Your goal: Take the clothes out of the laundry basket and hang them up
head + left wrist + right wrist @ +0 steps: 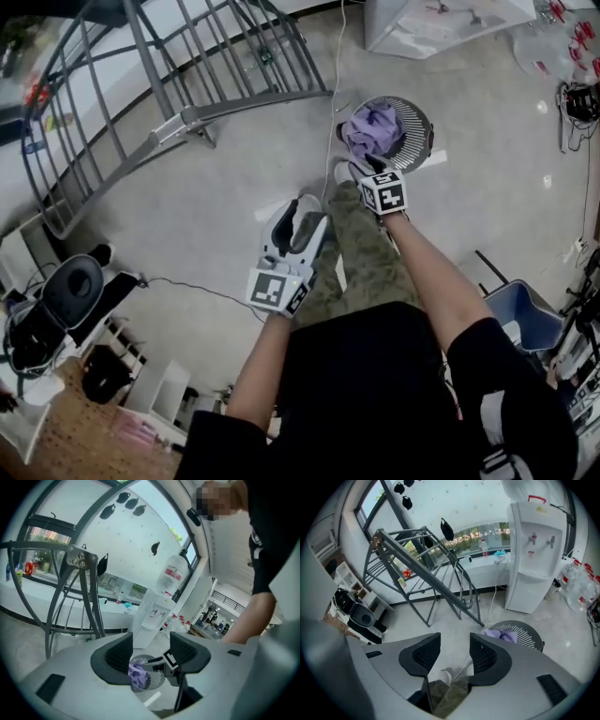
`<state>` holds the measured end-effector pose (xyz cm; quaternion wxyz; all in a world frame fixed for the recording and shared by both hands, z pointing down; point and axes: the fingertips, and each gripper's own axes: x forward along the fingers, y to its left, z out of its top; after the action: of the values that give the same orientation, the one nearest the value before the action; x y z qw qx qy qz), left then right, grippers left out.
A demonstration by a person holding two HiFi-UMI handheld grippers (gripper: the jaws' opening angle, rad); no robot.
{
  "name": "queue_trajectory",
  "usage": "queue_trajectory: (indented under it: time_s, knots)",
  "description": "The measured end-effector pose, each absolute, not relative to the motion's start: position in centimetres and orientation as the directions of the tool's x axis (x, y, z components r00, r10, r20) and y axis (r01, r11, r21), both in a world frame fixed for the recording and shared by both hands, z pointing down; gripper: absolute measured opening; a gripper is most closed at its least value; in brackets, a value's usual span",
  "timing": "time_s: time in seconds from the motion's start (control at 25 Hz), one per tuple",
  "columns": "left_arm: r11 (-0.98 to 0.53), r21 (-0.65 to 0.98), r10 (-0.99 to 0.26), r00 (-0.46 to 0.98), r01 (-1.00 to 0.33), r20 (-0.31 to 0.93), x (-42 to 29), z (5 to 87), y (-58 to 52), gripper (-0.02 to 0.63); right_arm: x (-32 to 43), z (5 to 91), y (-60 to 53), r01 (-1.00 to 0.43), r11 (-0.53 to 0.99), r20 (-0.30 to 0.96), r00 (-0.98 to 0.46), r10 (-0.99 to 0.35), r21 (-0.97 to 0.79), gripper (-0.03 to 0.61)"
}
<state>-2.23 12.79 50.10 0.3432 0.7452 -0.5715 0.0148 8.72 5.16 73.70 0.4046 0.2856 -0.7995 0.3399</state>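
Note:
The round slatted laundry basket point(412, 117) stands on the floor ahead, with purple clothes point(372, 128) heaped in it. My right gripper point(372, 167) hovers at the basket's near rim, open and empty. My left gripper point(300, 214) hangs farther back to the left, also open with nothing between its jaws. In the left gripper view the purple clothes point(137, 674) and basket point(157, 677) show through my left gripper point(151, 651), beside the right gripper's marker cube point(169, 660). In the right gripper view the basket point(529, 637) and clothes point(504, 633) lie right of my right gripper point(454, 651).
A grey metal drying rack point(187, 84) stands at the upper left, seen too in the right gripper view as the rack point(426, 555). A white water dispenser point(534, 550) stands behind the basket. A cable point(337, 56) runs across the floor. A blue bin point(520, 305) sits at right, a chair point(66, 300) at left.

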Motion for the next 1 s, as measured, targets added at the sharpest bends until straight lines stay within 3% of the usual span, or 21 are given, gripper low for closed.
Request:
queue_trajectory:
  time_s: [0.48, 0.76, 1.0]
  knots:
    - [-0.145, 0.448, -0.773, 0.384, -0.882, 0.506, -1.7, 62.9, 8.9, 0.225, 10.7, 91.7, 3.5, -0.801, 0.502, 0.883, -0.447, -0.139, -0.327, 0.163]
    - [-0.105, 0.445, -0.775, 0.353, -0.89, 0.524, -2.0, 71.0, 5.3, 0.225, 10.6, 98.3, 1.7, -0.807, 0.497, 0.881, -0.445, -0.16, -0.317, 0.163]
    - [-0.135, 0.507, -0.733, 0.43, -0.851, 0.527, 0.8, 75.3, 4.7, 0.225, 10.4, 102.2, 1.2, -0.837, 0.449, 0.886, -0.428, -0.179, -0.313, 0.163]
